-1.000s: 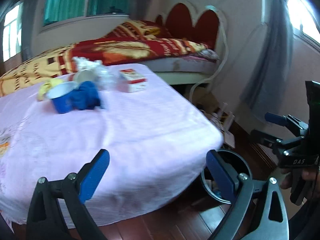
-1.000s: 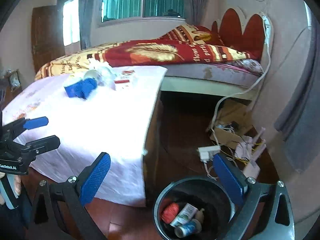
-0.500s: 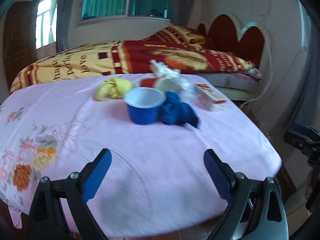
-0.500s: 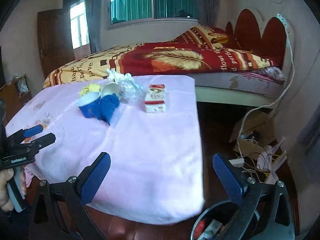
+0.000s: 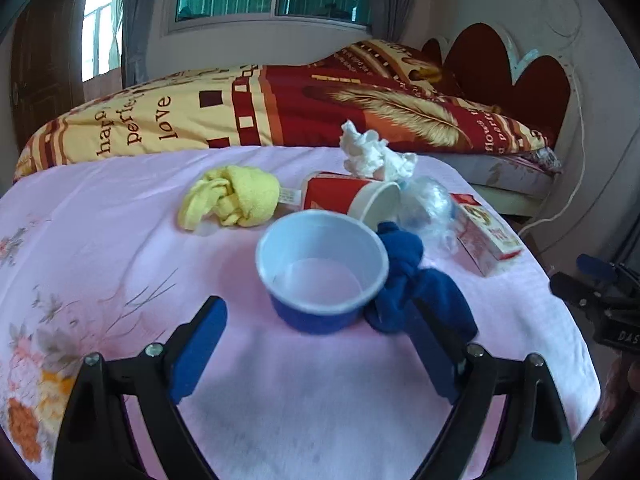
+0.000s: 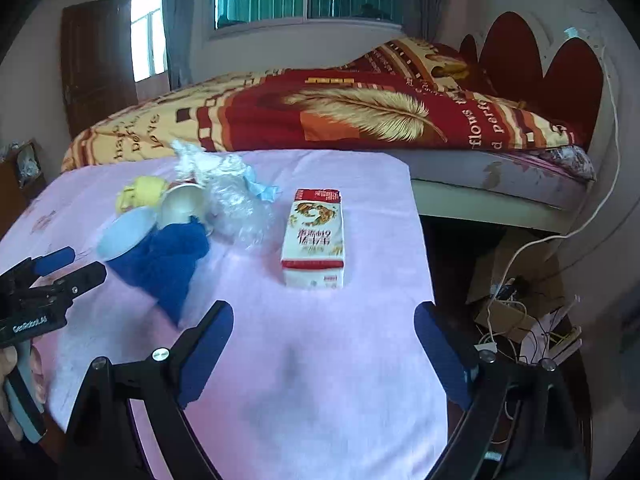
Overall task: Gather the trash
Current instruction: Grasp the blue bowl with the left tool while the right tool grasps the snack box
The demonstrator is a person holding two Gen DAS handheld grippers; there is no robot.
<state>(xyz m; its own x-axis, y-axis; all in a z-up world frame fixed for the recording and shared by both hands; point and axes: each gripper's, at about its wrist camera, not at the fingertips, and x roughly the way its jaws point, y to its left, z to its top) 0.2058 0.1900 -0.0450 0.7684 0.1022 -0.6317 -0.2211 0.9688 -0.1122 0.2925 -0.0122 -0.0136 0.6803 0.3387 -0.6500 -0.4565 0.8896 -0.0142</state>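
Observation:
On the pink tablecloth [image 5: 120, 240] stands a blue cup [image 5: 320, 276] beside a blue cloth [image 5: 416, 292]. Behind them are a yellow cloth [image 5: 236, 196], a red paper cup [image 5: 344, 196] on its side, white tissue [image 5: 372, 156] and clear plastic wrap [image 5: 428, 204]. A red and white carton [image 6: 316, 236] lies apart on the right. My left gripper [image 5: 316, 306] is closing, its pads clear of the blue cup just ahead. My right gripper [image 6: 324, 310] is closing over bare cloth, short of the carton.
A bed with a red and yellow blanket [image 6: 340, 120] runs behind the table. Right of the table's edge, a cardboard box and tangled cables [image 6: 512, 292] lie on the dark floor. A hand holds the left gripper's handle [image 6: 24, 364].
Both views have swung from the table's right edge and the floor bin onto the tabletop. The trash now sits closer and the bin is out of view. Both jaws have narrowed slightly.

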